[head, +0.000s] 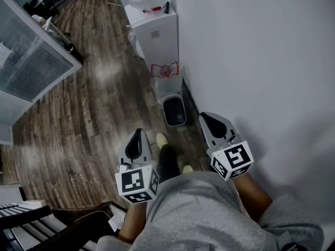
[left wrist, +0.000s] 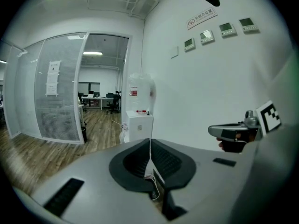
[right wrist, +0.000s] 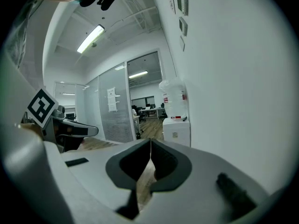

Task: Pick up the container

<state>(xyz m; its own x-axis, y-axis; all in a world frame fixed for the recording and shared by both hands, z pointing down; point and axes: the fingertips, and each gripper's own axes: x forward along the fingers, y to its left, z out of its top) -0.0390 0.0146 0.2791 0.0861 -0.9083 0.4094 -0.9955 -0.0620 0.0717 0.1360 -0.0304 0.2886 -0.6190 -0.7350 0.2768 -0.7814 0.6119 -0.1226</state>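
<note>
The container, a small dark bin with a grey rim, stands on the wooden floor against the white wall, ahead of the person's feet. My left gripper is held at waist height, left of the container and nearer to me, its jaws shut with nothing between them. My right gripper hangs just right of the container and well above it, also shut and empty. In the left gripper view the left gripper shows closed jaws; the right gripper looks the same in its own view. Neither gripper view shows the container.
A white water dispenser with a bottle on top stands against the wall beyond the container. A glass partition runs along the left. A dark slatted bench sits at the lower left. The person's shoe is near the container.
</note>
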